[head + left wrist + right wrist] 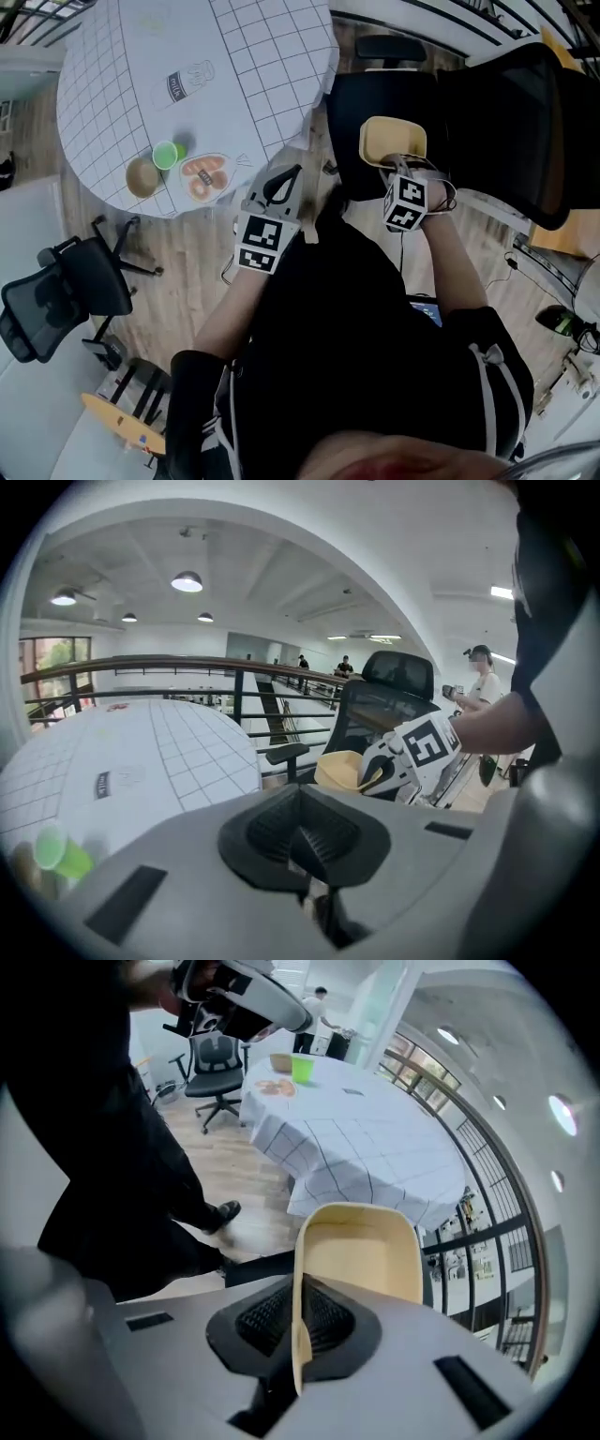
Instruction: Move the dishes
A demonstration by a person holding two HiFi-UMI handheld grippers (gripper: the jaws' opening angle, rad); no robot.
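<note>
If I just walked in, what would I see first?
Probably the pale yellow dish, pinched by its rim in the right gripper, away from the table. Next comes the round table with its checked cloth, where a green cup, a brown bowl and a plate sit close together near the edge.

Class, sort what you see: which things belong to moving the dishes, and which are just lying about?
Job: yellow dish in right gripper, bowl, green cup, plate.
Lying about: office chair, railing.
</note>
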